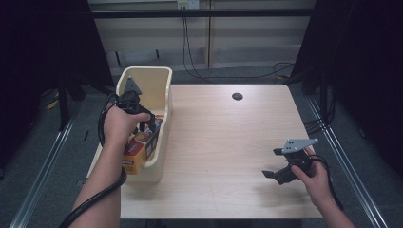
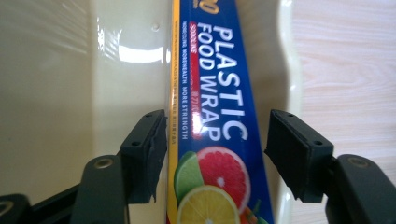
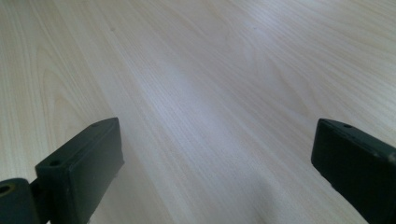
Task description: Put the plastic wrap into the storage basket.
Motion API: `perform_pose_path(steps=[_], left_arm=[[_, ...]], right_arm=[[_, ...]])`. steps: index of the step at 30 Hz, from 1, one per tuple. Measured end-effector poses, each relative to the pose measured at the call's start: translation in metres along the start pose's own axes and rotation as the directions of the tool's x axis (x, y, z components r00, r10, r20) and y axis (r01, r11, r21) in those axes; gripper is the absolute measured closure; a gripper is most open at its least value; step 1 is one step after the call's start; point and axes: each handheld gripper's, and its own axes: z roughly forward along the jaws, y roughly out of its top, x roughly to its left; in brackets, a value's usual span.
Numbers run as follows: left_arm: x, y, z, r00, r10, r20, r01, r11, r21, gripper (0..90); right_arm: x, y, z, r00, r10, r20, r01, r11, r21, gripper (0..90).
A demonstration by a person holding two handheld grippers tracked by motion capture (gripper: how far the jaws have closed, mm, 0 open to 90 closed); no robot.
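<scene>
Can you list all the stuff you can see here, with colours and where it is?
Table: one, light wood, middle of the high view.
Bin: one, cream plastic, at the table's left edge.
Plastic wrap box: one, blue with fruit pictures, lying in the bin between the left claw's jaws.
Hole: one, dark, round, far side of the table.
Cables: several, black, on the floor behind the table.
Left claw: one, black, open, reaching into the bin.
Right claw: one, black, open, just over the table's near right part.
</scene>
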Motion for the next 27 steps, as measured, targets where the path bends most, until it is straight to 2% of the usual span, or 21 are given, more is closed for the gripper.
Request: perform_pose_path(steps=[2, 3, 5, 6, 9, 14, 15, 16, 19, 24, 27], left_arm=[[0.000, 0.000, -0.002, 1.0000, 0.005, 0.002, -0.005, 0.9999, -0.010, 36.9], [0.000, 0.000, -0.005, 0.9996, 0.013, 0.023, -0.013, 0.9998, -0.013, 35.7], [-0.002, 0.000, -0.007, 0.9993, 0.020, 0.033, -0.019, 0.9995, -0.024, 33.9], [-0.002, 0.000, -0.007, 0.9993, 0.020, 0.033, -0.019, 0.9995, -0.024, 32.3], [-0.005, 0.001, -0.008, 0.9977, 0.064, 0.022, -0.063, 0.9958, -0.066, 26.7], [-0.009, 0.001, -0.011, 0.9963, 0.079, 0.034, -0.076, 0.9931, -0.090, 22.4], [-0.011, 0.001, -0.012, 0.9946, 0.098, 0.034, -0.094, 0.9904, -0.101, 21.3], [-0.011, 0.001, -0.012, 0.9946, 0.098, 0.034, -0.094, 0.9904, -0.101, 20.1], [-0.017, 0.000, -0.015, 0.9895, 0.137, 0.048, -0.129, 0.9820, -0.138, 18.0], [-0.027, -0.002, -0.018, 0.9817, 0.178, 0.067, -0.167, 0.9741, -0.153, 16.6], [-0.033, -0.002, -0.019, 0.9731, 0.216, 0.080, -0.201, 0.9658, -0.163, 15.2]], right_arm=[[0.000, 0.000, 0.000, 1.0000, 0.001, -0.002, -0.001, 1.000, 0.000, 1.9], [0.000, 0.000, 0.000, 1.0000, 0.001, -0.004, -0.001, 1.000, 0.000, 1.9], [0.000, 0.000, 0.000, 1.0000, 0.000, 0.000, 0.000, 1.000, 0.001, 1.9], [0.000, 0.000, 0.000, 1.0000, 0.000, 0.000, 0.000, 1.000, 0.001, 1.9], [0.000, 0.000, 0.000, 1.0000, 0.001, 0.000, -0.001, 1.000, 0.000, 1.9], [0.000, 0.000, 0.000, 1.0000, 0.000, 0.000, 0.000, 1.000, 0.000, 1.9], [0.000, 0.000, 0.000, 1.0000, 0.000, -0.001, 0.000, 1.000, 0.000, 1.9], [0.000, 0.000, 0.000, 1.0000, 0.000, -0.001, 0.000, 1.000, 0.000, 1.9], [0.000, 0.000, 0.000, 1.0000, 0.000, -0.007, 0.000, 1.000, 0.001, 1.9], [0.000, 0.000, 0.001, 1.0000, -0.005, -0.001, 0.005, 1.000, 0.005, 1.9], [0.001, -0.001, -0.001, 1.0000, -0.006, -0.004, 0.006, 1.000, 0.004, 1.9]])
